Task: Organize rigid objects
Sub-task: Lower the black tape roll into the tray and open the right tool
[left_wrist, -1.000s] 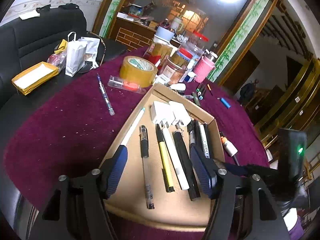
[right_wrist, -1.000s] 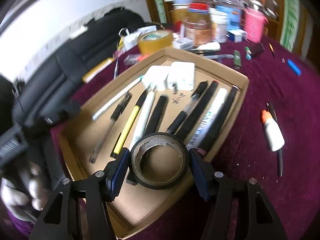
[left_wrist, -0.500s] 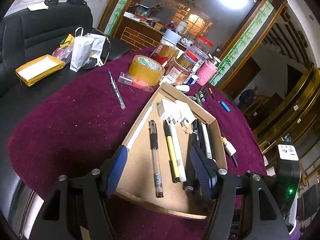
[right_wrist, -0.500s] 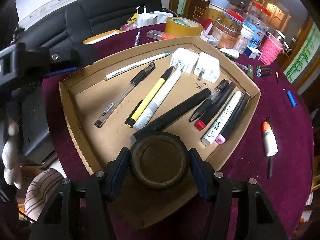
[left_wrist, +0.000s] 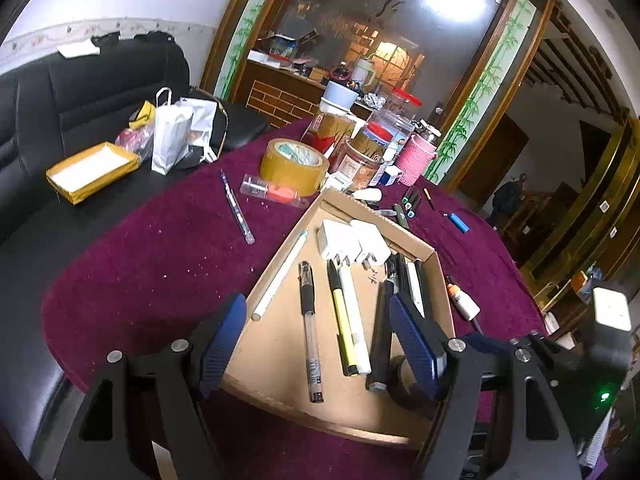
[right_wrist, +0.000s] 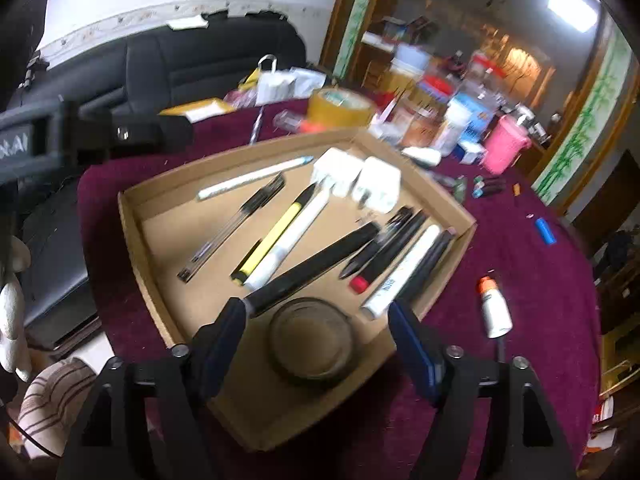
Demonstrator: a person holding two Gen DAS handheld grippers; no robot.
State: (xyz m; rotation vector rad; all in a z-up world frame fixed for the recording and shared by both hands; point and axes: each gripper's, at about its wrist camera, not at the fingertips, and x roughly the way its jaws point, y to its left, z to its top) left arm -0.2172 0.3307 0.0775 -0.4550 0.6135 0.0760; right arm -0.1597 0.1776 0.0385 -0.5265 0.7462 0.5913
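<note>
1. Right gripper (right_wrist: 316, 344) just spread its jaws, clear of the black tape roll (right_wrist: 311, 339), which sits flat in the cardboard tray (right_wrist: 132, 220).
2. Left gripper (left_wrist: 318, 346) just widened too, holding nothing above the tray's pens.

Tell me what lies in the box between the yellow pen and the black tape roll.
In the right wrist view, a white marker beside the yellow pen, then a long black pen whose end nearly reaches the black tape roll, all in the box.

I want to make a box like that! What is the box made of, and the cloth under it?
The box looks like plain brown cardboard: matte, with thin folded walls and raw edges. The cloth seems a soft, fuzzy fabric, maybe velvet or felt: dark purple, dull, with pale crumbs caught on it.
</note>
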